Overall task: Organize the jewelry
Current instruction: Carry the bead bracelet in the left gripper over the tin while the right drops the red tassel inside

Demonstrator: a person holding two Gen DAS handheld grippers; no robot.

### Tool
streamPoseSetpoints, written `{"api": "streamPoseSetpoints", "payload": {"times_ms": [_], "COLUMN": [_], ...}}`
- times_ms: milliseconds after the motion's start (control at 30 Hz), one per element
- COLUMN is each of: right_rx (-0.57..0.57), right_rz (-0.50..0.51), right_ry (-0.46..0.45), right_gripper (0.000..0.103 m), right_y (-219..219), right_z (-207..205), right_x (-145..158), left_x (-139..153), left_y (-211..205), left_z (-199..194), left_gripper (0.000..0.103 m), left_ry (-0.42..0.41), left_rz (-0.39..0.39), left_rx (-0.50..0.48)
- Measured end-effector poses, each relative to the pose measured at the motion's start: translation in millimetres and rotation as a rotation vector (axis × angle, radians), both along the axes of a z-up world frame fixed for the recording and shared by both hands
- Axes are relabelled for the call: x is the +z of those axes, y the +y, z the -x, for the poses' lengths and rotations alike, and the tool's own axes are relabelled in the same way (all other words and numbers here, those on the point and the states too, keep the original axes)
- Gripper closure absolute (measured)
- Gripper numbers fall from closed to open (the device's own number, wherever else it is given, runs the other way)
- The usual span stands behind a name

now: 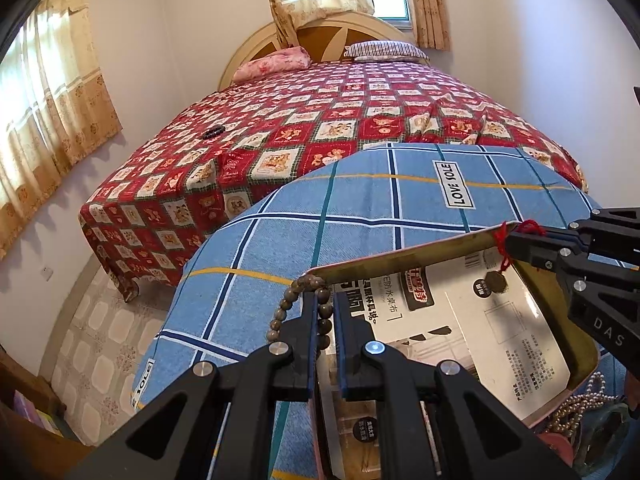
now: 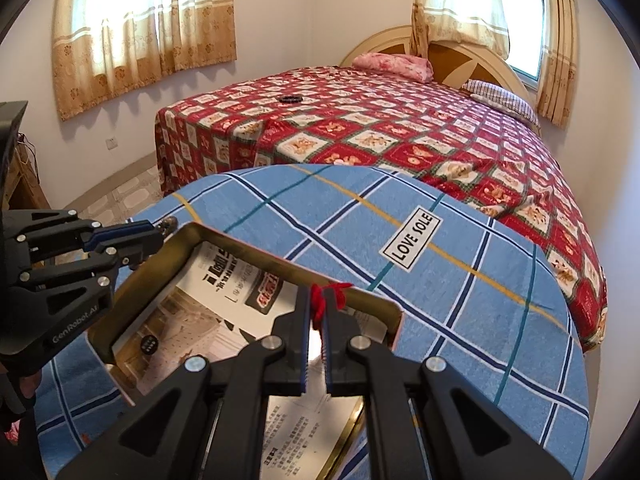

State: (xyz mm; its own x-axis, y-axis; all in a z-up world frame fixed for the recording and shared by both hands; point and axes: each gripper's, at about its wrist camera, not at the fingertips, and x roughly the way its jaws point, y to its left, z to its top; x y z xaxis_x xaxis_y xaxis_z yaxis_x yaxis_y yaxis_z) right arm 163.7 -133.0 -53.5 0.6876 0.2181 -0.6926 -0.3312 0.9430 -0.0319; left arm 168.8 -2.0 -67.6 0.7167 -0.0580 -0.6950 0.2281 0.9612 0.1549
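A bead bracelet [image 1: 298, 308] hangs at the tip of the left gripper [image 1: 323, 312], draped over the near corner of a gold tin [image 1: 400, 258] that sits on a table covered by a blue checked cloth [image 1: 360, 200]. A few beads run down between the two fingers, which stand close together with only a narrow gap, pinching the strand; the rest loops off to the left of the fingers over the cloth. In the right wrist view the same gripper comes in from the left [image 2: 158, 232], its tip touching the tin's corner [image 2: 192, 228], with only one or two beads [image 2: 168, 223] showing past it. The right gripper [image 2: 316, 312] is pressed nearly together on a red cord [image 2: 318, 300] at the tin's far rim. From the left wrist view that cord [image 1: 506, 248] drops from the gripper tip [image 1: 514, 240] and carries a small dark round pendant [image 1: 496, 280] hanging inside the tin, over a printed paper sheet [image 1: 460, 320] that lines the bottom. A string of pearls [image 1: 576, 404] lies by the tin's right edge, partly cut off by the frame. Beyond the table a bed [image 1: 320, 120] has a dark bracelet [image 1: 212, 133] lying on its red patterned spread, too small to make out in detail. The bottom of the bead loop is hidden behind the left fingers.
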Motion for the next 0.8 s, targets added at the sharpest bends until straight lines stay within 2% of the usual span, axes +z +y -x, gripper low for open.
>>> {"api": "streamPoseSetpoints", "payload": {"times_ms": [433,600,633,667,700,733,767,800], "right_rx": [-0.008,-0.027,-0.032,-0.034,-0.036,-0.046,-0.053,-0.052], "right_rz": [0.062,0.069,0.075,0.075,0.069,0.066,0.066,0.063], "right_ry": [-0.014,-0.009,-0.008,-0.009,-0.016,-0.027,-0.036,-0.033], "right_gripper": [0.094,0.092,0.085,0.068,0.06,0.052,0.051,0.051], "right_y": [4,1,0,0,-2,-3,-5,-6], "right_z": [0,0,1,2,3,5,7,8], "right_x": [-10,-14,-15,-15,-13,-12,-10,-9], "left_x": [-9,-12,-13,-13,-13,-11,-10,-7], "left_y": [-12,-19,-20,-20,-20,-20,-20,-19], "left_z": [0,3,3,4,4,5,6,9], "left_gripper": [0.095,0.095,0.094,0.094,0.09,0.078,0.069,0.047], "left_ry": [0.006,0.009,0.007,0.007,0.006,0.004,-0.001,-0.023], "left_rz": [-0.04,-0.082,-0.093,-0.1,-0.102,-0.102,-0.102,-0.1], "left_rx": [-0.015,-0.014,-0.008,-0.001,0.003,0.009,0.015,0.022]}}
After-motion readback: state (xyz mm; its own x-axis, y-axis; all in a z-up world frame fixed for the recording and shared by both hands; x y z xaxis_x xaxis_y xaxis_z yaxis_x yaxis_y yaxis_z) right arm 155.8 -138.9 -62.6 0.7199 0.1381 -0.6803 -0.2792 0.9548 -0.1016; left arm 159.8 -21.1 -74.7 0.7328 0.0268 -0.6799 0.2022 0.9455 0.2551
